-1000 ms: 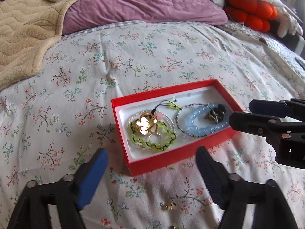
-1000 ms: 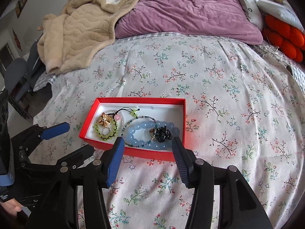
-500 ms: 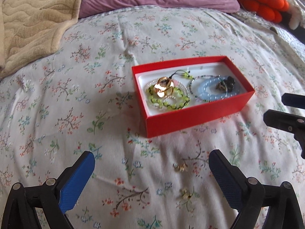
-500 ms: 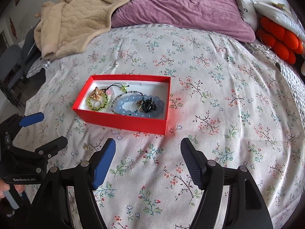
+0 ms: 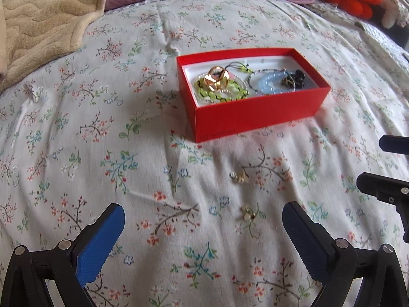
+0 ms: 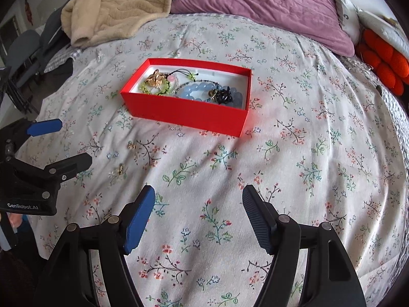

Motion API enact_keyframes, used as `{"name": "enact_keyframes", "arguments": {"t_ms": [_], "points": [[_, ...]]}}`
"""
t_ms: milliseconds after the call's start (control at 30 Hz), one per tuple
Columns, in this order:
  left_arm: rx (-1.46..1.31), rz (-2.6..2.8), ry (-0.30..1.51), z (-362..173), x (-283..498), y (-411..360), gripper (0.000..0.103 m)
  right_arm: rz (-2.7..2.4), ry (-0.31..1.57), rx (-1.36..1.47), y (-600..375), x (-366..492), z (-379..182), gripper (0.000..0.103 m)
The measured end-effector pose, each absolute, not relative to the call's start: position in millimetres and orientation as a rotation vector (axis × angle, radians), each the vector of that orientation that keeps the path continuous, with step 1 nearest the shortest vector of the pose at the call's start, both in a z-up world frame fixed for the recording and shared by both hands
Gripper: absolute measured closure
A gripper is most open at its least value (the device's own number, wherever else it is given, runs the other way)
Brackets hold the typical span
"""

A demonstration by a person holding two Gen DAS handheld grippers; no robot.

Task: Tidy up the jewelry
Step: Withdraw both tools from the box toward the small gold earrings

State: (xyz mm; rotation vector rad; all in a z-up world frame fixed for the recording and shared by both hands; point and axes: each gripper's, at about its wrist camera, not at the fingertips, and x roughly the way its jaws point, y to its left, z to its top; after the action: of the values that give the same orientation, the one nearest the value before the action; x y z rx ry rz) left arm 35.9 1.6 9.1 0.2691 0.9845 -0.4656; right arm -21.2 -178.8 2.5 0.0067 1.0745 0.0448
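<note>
A red box point(image 5: 258, 111) point(image 6: 184, 113) lies on the floral bedspread. It holds a gold ornament point(image 5: 216, 78), a green bead bracelet point(image 5: 222, 94), a blue bead bracelet point(image 5: 267, 87) point(image 6: 196, 89) and a dark piece point(image 6: 225, 96). Two small gold earrings lie loose in front of the box, one nearer it point(image 5: 239, 176) point(image 6: 131, 145), one nearer me point(image 5: 247, 212) point(image 6: 120, 170). My left gripper point(image 5: 202, 227) point(image 6: 69, 144) is open and empty above the earrings. My right gripper point(image 6: 198, 217) point(image 5: 381, 163) is open and empty, short of the box.
A beige blanket point(image 6: 120, 7) and a purple pillow point(image 6: 258, 7) lie at the head of the bed. An orange cushion point(image 6: 383, 64) sits at the right edge. A chair point(image 6: 23, 51) stands off the bed's left side.
Both grippers have pulled back from the box and opened wider. The two loose earrings now lie fully in the left wrist view.
</note>
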Motion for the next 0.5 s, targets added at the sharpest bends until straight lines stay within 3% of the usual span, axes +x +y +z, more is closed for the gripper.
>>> {"name": "enact_keyframes", "arguments": {"t_ms": [500], "points": [[0.304, -0.496, 1.010, -4, 26, 22, 0.002, 0.007, 1.132, -0.017, -182, -28, -15, 0.029]]}}
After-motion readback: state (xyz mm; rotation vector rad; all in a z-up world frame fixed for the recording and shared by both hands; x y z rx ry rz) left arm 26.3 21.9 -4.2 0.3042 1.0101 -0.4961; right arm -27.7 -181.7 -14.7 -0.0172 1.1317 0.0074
